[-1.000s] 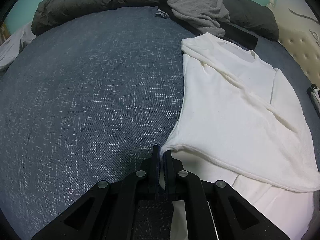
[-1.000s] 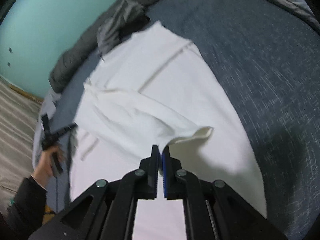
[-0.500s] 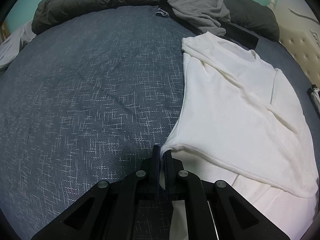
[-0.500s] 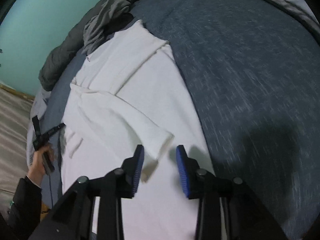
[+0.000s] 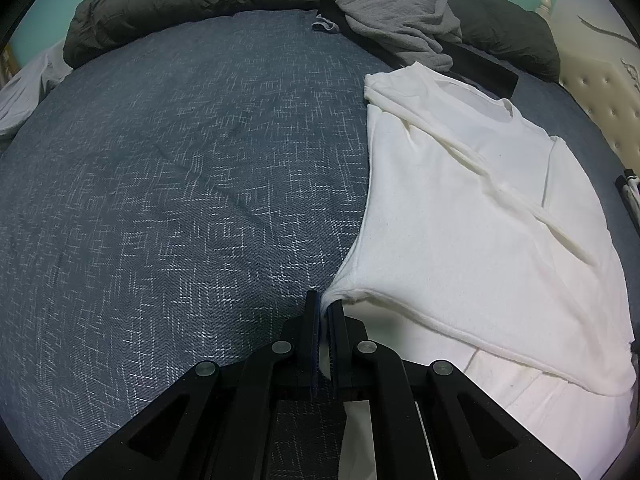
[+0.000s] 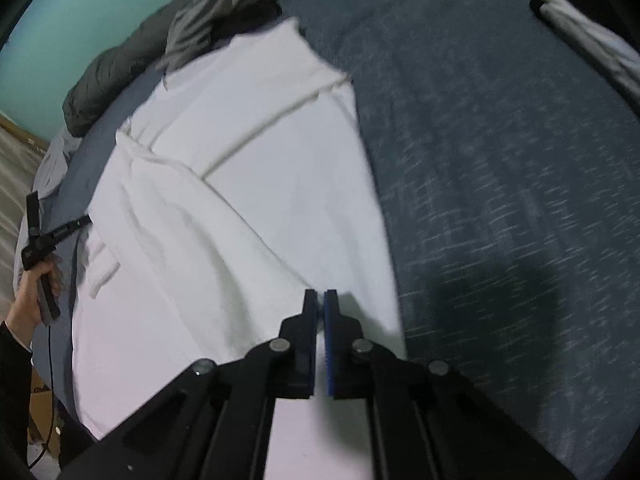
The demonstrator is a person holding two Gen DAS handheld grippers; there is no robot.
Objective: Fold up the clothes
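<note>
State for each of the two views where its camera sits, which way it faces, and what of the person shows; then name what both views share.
Left wrist: sits on the left gripper, looking steeply down across the blue bed cover; gripper shut on the white shirt hem; no body visible.
Right wrist: sits on the right gripper, shut above the shirt's edge, grip unclear; faces down toward the teal wall; the person's left hand and dark sleeve show.
Shared: shirt, bed cover, grey garment, dark duvet.
</note>
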